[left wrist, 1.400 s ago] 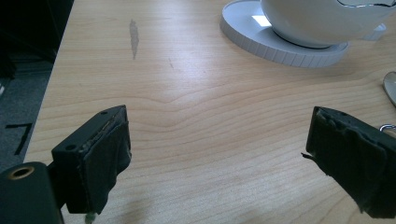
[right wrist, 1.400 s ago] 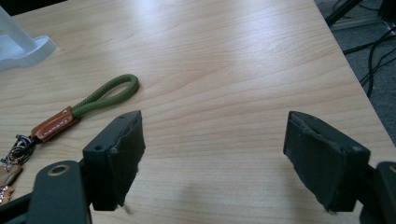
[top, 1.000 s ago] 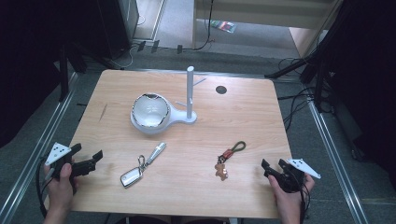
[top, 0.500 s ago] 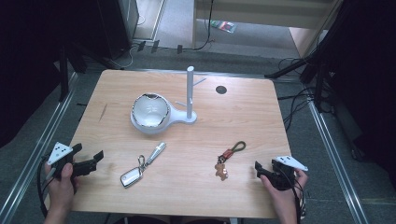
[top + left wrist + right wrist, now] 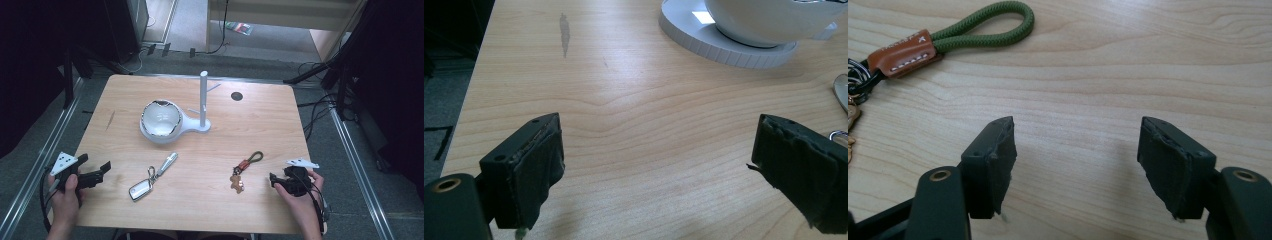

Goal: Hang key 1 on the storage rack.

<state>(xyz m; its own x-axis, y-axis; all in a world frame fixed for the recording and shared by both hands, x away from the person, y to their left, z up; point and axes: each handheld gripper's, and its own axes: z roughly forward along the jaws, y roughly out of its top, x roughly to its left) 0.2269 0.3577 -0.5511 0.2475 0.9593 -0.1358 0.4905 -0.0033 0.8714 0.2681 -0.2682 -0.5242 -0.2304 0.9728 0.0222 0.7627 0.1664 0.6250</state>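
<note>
A keychain point(image 5: 245, 167) with a green cord loop point(image 5: 983, 25), a brown leather tab and a small charm lies on the wooden table point(image 5: 250, 120), right of centre. My right gripper point(image 5: 277, 179) point(image 5: 1076, 135) sits low just right of it, open. Its jaws have just been closing a little, with only bare wood between them. A silver key fob point(image 5: 150, 180) on a ring lies left of centre. My left gripper point(image 5: 95, 164) point(image 5: 659, 145) rests at the table's front left corner, jaws wide open and pointing at the fob and the bowl.
A white bowl point(image 5: 160, 117) point(image 5: 769, 20) sits on a round white base point(image 5: 724, 45) joined to an upright white post point(image 5: 203, 97) with small pegs. A dark round hole point(image 5: 236, 95) marks the far table. Cables and metal rails run around the table.
My right gripper has moved left along the front edge, closer to the keychain. The left gripper has stayed put.
</note>
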